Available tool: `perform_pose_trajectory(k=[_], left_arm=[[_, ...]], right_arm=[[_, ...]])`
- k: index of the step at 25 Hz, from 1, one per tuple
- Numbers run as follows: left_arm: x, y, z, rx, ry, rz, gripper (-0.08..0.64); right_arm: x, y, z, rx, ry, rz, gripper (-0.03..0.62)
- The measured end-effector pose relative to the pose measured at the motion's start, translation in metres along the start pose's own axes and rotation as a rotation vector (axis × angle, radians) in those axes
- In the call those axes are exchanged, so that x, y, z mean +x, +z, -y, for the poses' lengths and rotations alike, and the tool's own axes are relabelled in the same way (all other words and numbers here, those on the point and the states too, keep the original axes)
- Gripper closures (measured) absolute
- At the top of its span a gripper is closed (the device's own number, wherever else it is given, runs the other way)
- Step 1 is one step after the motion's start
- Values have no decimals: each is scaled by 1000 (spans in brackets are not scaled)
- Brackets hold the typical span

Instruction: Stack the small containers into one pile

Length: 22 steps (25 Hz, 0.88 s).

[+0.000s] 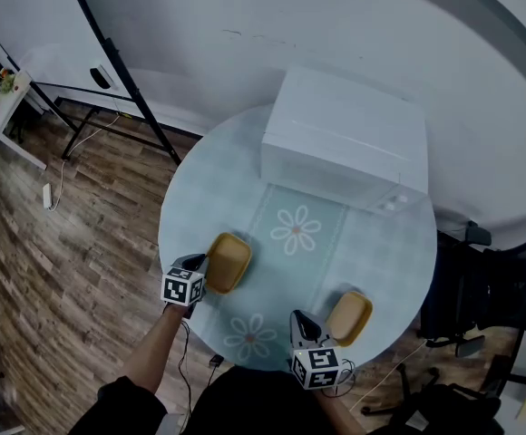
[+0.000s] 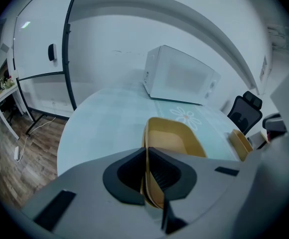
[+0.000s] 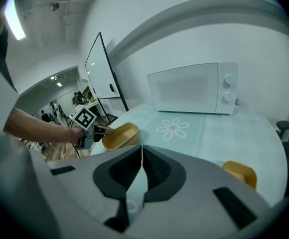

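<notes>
A round table [image 1: 190, 198] under a pale green cloth lies below you, with a white microwave [image 1: 345, 139], door closed, at its one o'clock edge nearest the wall. Two daisy prints mark the cloth, one [image 1: 297, 229] at the centre and another [image 1: 249, 336] at six o'clock. At your ten o'clock a whiteboard [image 1: 36, 25] on a black stand rises over the wood floor [image 1: 54, 270]. A black office chair [image 1: 490, 288] stands at four o'clock.

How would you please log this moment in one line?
left gripper: shut on left container rim | right gripper: shut, empty, beside right container | containers: apart, unstacked
</notes>
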<state>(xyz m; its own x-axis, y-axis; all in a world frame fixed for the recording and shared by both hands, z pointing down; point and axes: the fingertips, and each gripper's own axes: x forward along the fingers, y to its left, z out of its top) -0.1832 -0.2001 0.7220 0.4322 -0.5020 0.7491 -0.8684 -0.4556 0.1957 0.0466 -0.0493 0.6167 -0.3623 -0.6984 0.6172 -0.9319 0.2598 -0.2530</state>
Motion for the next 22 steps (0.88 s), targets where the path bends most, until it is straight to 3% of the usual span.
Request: perform_pose_trajectory(k=[12,22], left_arm=[[2,-7,5,20,87,31,531],[1,-3,4,54,104,37,495]], right_arm=[[1,-1,0,10,3,1,566],[-2,-1,-1,7,8,10,566]])
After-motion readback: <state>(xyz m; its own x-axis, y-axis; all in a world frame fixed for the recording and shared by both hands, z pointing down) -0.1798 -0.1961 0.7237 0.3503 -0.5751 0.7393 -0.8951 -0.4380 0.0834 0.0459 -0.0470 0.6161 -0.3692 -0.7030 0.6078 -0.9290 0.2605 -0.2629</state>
